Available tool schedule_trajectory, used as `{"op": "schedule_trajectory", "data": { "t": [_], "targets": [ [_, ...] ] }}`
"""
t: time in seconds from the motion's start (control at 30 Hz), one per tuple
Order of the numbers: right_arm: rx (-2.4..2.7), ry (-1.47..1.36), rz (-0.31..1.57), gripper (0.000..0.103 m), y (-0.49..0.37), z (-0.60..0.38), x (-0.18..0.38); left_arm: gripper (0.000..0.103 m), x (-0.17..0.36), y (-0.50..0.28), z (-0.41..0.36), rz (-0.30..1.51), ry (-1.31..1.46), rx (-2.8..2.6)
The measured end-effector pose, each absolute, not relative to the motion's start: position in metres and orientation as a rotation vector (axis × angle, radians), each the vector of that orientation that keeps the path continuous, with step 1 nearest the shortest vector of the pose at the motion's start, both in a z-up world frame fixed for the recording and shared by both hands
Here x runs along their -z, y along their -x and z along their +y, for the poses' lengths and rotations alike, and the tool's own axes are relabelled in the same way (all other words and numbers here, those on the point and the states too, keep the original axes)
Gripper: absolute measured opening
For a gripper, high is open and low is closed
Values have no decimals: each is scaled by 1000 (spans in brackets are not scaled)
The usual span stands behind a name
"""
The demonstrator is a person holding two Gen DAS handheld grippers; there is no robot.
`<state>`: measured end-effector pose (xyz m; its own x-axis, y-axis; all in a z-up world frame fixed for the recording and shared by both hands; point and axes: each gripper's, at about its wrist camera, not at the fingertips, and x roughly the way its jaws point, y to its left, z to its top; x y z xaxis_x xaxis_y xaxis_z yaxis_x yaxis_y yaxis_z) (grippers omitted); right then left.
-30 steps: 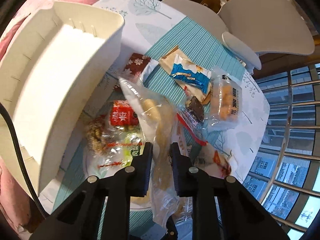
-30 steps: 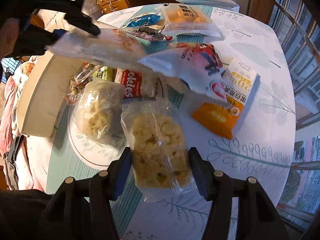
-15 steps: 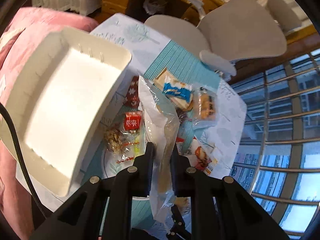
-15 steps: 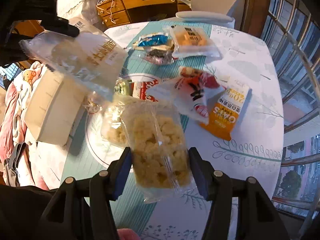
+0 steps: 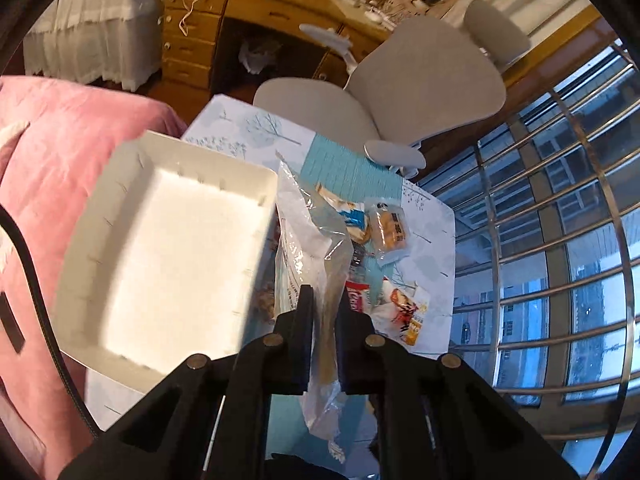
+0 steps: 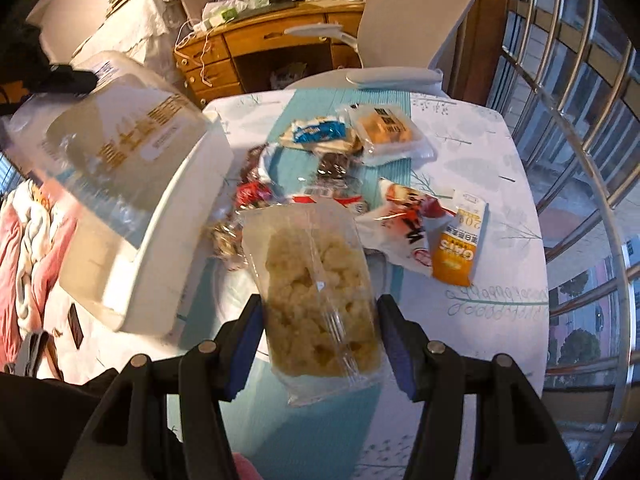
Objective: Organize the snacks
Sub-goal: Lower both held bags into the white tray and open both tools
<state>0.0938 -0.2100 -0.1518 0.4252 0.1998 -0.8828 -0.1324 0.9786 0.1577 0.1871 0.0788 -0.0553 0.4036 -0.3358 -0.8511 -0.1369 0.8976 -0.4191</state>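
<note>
Gripping one snack bag [image 5: 316, 280] per claw, two claws

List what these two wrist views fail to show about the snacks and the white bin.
- Left wrist: the flat clear bag hides the snacks behind it.
- Left wrist: the white bin covers the table under it.
- Right wrist: print on the gold-lettered bag is motion-blurred.
- Right wrist: the puffed-snack bag covers the plate.

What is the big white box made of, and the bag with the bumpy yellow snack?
The white box looks like smooth matte plastic: stiff, even walls with small moulded ribs inside, though a coated material is possible. The snack bag in the right gripper looks like thin clear plastic film: you see the lumps through it, and it crinkles and shines.
</note>
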Motion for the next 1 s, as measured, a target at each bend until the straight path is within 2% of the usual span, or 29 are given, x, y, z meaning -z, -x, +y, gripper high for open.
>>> {"op": "schedule_trajectory", "data": {
  "t": [0.43, 0.9, 0.97, 1.0],
  "targets": [
    [-205, -160, 1054, 57, -78, -123, 130, 7, 75, -152, 179, 1182, 356, 140],
    [-369, -179, 1063, 58, -80, -25, 134, 7, 97, -150, 214, 1212, 172, 235],
    [-392, -187, 1054, 59, -82, -20, 132, 7, 97, -151, 214, 1213, 157, 230],
    [-392, -182, 1051, 64, -82, -19, 132, 7, 97, -151, 214, 1213, 150, 227]
  ]
}}
